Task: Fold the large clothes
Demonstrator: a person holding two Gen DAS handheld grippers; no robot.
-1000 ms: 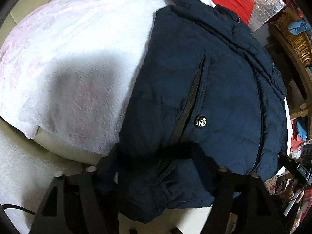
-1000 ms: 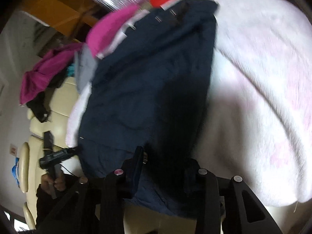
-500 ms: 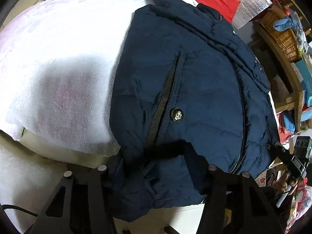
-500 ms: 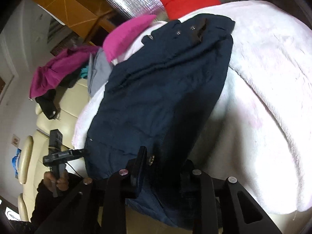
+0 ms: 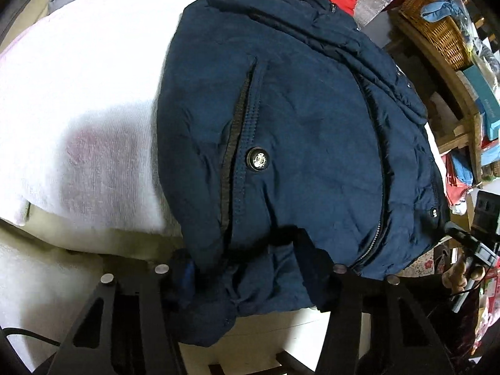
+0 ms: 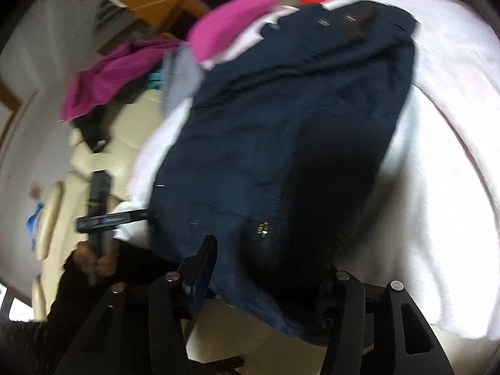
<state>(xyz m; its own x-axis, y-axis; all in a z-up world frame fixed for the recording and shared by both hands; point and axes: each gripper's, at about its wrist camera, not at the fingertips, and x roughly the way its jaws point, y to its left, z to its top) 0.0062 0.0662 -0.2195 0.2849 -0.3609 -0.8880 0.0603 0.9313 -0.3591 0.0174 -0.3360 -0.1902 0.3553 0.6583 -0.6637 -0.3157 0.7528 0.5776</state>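
Black hand-held gripper (image 5: 247, 268), silver screws; sleeve (image 6: 78, 284) seemingly dark.

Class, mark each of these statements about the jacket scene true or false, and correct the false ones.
1. The jacket is navy blue. True.
2. The jacket lies on a bare wooden floor. False: it lies on a white towel.
3. A round metal button sits beside the pocket slit. True.
4. The wicker basket stands on top of the jacket. False: it sits on a wooden shelf off to the side.
5. The jacket's hem lies between the left tool's fingers. True.
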